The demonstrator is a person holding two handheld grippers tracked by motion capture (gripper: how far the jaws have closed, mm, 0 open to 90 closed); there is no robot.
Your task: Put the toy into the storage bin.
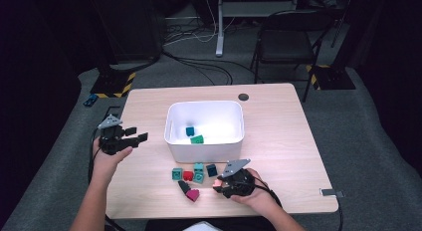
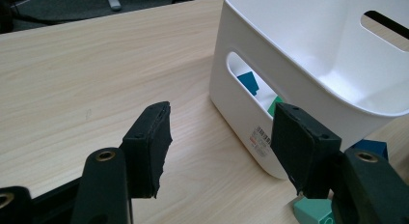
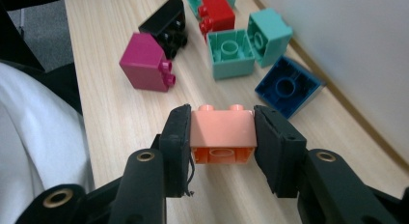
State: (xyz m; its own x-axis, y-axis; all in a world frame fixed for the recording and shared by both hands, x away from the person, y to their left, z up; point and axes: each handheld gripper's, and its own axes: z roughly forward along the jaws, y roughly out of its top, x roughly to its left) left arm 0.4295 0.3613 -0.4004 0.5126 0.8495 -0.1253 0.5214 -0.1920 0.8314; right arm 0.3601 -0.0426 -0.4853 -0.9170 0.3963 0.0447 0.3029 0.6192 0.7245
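Observation:
My right gripper (image 3: pixel 222 137) is shut on a salmon brick (image 3: pixel 222 130), whose two sides its pads press, studs facing away, just above the table near the front edge (image 1: pixel 217 183). Ahead of it lie loose bricks: a magenta one (image 3: pixel 144 62), a black one (image 3: pixel 166 19), a red one (image 3: pixel 217 11), two teal ones (image 3: pixel 230 52) and a dark blue one (image 3: pixel 288 86). My left gripper (image 2: pixel 222 147) is open with nothing between its pads, held at the table's left side (image 1: pixel 138 134) and pointing at the white bin (image 2: pixel 241 113).
The white bin (image 1: pixel 171 141) stands mid-table and holds a blue brick (image 1: pixel 189 131) and a green brick (image 1: pixel 197 139). A round grommet (image 1: pixel 243 97) sits in the tabletop behind it. A folding chair (image 1: pixel 288 42) and cables are on the floor beyond.

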